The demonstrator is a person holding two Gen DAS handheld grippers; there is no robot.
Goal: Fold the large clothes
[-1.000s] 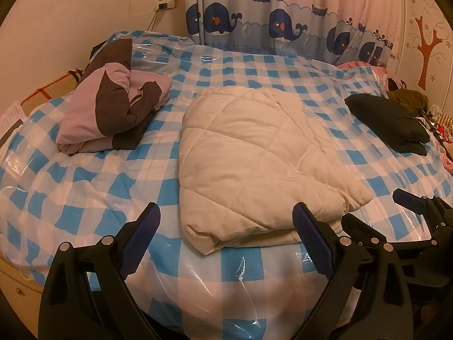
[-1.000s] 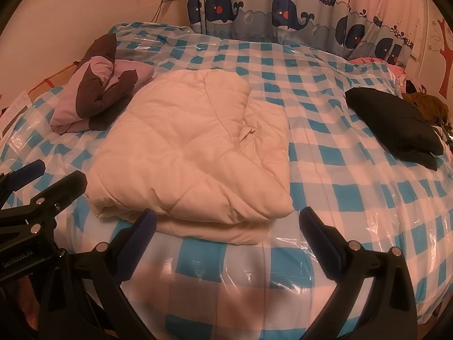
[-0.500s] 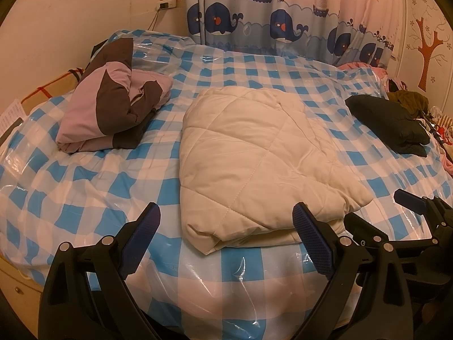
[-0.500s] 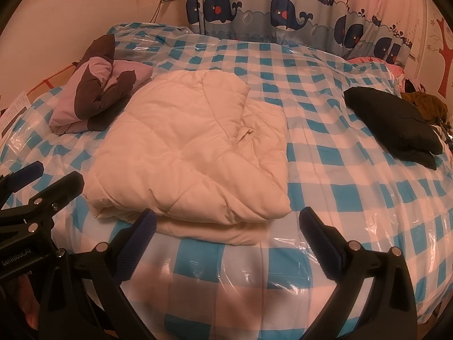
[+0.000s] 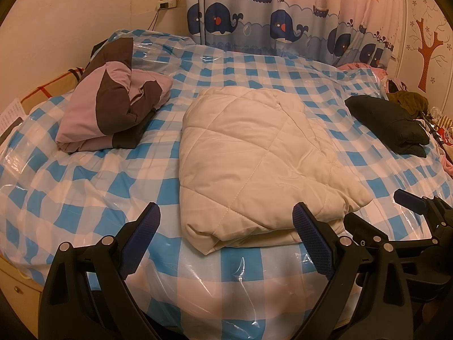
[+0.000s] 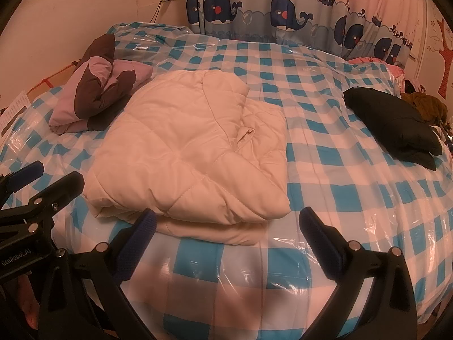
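The cream jacket (image 5: 254, 153) is seen folded at centre frame on the bed (image 5: 85, 187). Both the left claw (image 5: 226, 243) and right claw (image 6: 226, 243) are held wide open, empty. Little seems left.

I am counting three folded garments lying on the one checked bed (image 5: 85, 198): one cream quilted coat (image 5: 254, 164), one pink-and-brown jacket (image 5: 113, 107) and one black jacket (image 5: 388, 121). I am holding two grippers, the left gripper (image 5: 226, 232) and the right gripper (image 6: 226, 232), each showing two blue-padded fingers. One whale curtain (image 5: 283, 22) is hanging behind.
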